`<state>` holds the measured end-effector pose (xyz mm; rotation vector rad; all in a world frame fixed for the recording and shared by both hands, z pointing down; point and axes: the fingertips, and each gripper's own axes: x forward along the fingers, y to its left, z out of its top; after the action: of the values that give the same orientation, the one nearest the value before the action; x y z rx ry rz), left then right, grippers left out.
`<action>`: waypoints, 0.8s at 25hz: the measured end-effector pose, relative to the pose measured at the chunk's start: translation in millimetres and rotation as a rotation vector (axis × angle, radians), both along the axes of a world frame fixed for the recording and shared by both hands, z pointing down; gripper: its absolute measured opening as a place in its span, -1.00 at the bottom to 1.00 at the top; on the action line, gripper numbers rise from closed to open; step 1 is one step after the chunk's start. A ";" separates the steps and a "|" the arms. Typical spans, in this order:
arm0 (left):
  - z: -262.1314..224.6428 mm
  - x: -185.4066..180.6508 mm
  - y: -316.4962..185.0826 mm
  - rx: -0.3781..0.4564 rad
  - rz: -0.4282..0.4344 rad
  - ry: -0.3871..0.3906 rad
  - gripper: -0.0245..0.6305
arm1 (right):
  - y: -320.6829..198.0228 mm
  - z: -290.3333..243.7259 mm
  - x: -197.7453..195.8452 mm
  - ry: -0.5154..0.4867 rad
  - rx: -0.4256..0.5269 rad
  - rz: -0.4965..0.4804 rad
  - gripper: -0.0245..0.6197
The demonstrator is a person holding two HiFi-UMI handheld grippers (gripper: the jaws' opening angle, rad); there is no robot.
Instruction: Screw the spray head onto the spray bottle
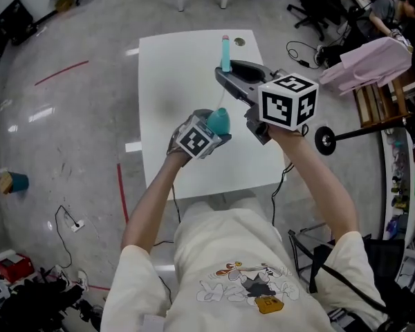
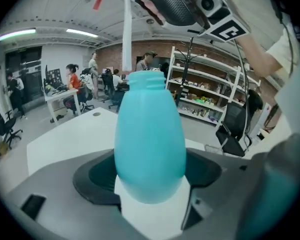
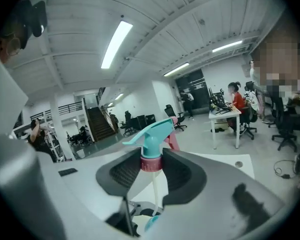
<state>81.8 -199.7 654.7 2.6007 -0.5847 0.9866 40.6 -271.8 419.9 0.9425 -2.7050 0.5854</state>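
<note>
1. Both tools are held up over a white table. A pink cloth lies on the right, and shelving and seated people are far off.
2. The left gripper pinches the teal spray bottle low on its rounded body. The bottle stands upright with its long axis vertical and its open threaded neck on top.
3. The right gripper, above and to the right, is clamped on the pink collar of the spray head. The nozzle points left in that gripper's view, and the white dip tube hangs straight down toward the bottle.
4. In the head view the left gripper's marker cube covers most of the bottle. The tube's lower end passes the left edge of the neck, and I cannot tell whether it is inside. The bottle's base is cut off by the jaws.
</note>
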 end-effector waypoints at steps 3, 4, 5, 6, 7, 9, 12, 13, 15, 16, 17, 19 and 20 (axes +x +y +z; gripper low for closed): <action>-34.4 -5.8 -9.4 0.009 0.001 0.009 0.25 | 10.6 -19.2 -10.6 0.005 0.047 -0.049 -0.50; -45.7 -8.1 -13.1 0.006 -0.009 0.018 0.25 | 12.4 -26.7 -12.2 0.001 0.064 -0.055 -0.50; -56.1 -10.1 -16.5 0.007 -0.014 0.025 0.25 | 13.3 -35.5 -13.0 -0.007 0.084 -0.057 -0.50; -64.5 -11.7 -19.7 0.014 -0.013 0.024 0.25 | 13.0 -45.1 -13.1 -0.016 0.105 -0.056 -0.50; -70.2 -12.9 -22.7 0.023 -0.007 0.017 0.25 | 11.5 -54.9 -12.7 -0.023 0.129 -0.054 -0.50; -72.0 -13.7 -27.5 0.043 0.008 -0.010 0.25 | 7.3 -71.7 -9.4 -0.036 0.170 -0.044 -0.50; -53.2 -16.4 -19.5 0.001 -0.003 -0.034 0.25 | 6.8 -80.5 1.9 -0.048 0.171 -0.012 -0.50; -50.8 -16.8 -18.0 -0.017 -0.012 -0.027 0.25 | 5.9 -82.1 5.2 -0.047 0.167 -0.002 -0.50; -58.7 -14.5 -24.4 -0.016 -0.016 -0.010 0.25 | 0.0 -86.8 8.5 -0.037 0.171 0.006 -0.50; -64.6 -12.4 -28.2 -0.005 -0.011 -0.007 0.25 | -2.4 -87.6 8.9 -0.030 0.174 0.006 -0.50; -69.1 -10.0 -29.9 0.005 -0.004 -0.007 0.25 | -3.3 -86.3 9.0 -0.024 0.173 0.005 -0.50; -71.0 -6.6 -25.4 0.007 0.009 -0.014 0.25 | 0.7 -78.4 8.6 -0.015 0.163 0.004 -0.50; -73.1 -5.8 -21.1 0.003 0.013 -0.015 0.25 | 4.3 -74.6 7.3 -0.004 0.161 0.002 -0.50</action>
<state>76.0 -220.8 581.6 2.6049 -0.5746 1.0109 47.9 -267.5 345.3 0.9822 -2.7888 0.3744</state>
